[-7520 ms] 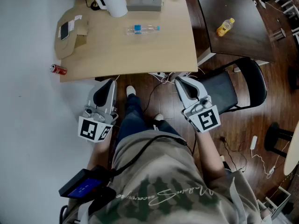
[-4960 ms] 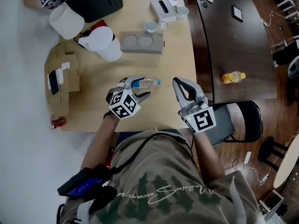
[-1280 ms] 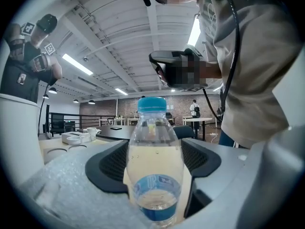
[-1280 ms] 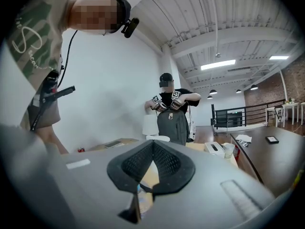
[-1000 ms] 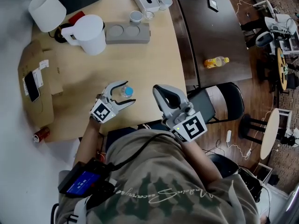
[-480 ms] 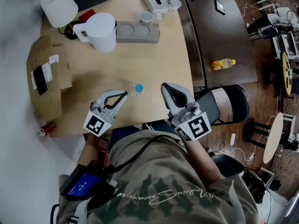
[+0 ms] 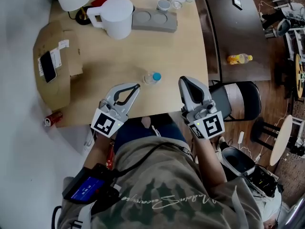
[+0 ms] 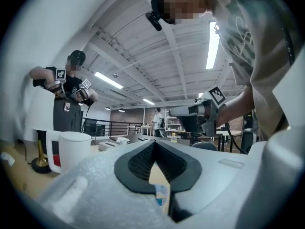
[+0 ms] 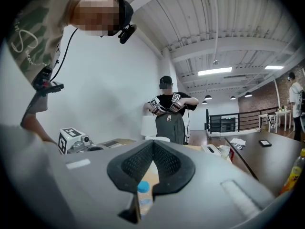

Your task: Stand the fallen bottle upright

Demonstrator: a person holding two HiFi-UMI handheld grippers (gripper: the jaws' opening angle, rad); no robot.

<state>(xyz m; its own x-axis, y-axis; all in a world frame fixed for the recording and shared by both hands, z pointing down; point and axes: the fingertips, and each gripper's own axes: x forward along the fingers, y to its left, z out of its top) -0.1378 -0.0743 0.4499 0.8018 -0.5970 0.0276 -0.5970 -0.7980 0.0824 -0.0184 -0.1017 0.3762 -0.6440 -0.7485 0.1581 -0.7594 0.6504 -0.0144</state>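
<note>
A clear plastic bottle point(image 7: 151, 78) with a blue cap stands upright near the front edge of the light wooden table point(image 7: 143, 46). My left gripper point(image 7: 137, 86) hangs just short of it, at the table's near edge. Its jaws have just been closing and are now shut, with nothing between them. In the left gripper view, the bottle's label point(image 8: 162, 194) shows low behind the closed left gripper point(image 8: 155, 143). My right gripper point(image 7: 184, 79) is shut and empty, right of the bottle. The bottle point(image 9: 143, 194) appears low in the right gripper view, beyond the right gripper point(image 9: 153, 143).
A white pitcher point(image 7: 116, 17) and a grey tray point(image 7: 152, 20) stand at the table's far side. A cardboard piece point(image 7: 52, 75) with a phone point(image 7: 47, 65) lies at left. A red can point(image 7: 52, 119) lies on the floor. A black chair point(image 7: 238, 99) stands at right.
My left gripper was open around the bottle's top, then drew back toward the table's near edge and shut. The bottle stands alone. The right gripper has hardly moved.
</note>
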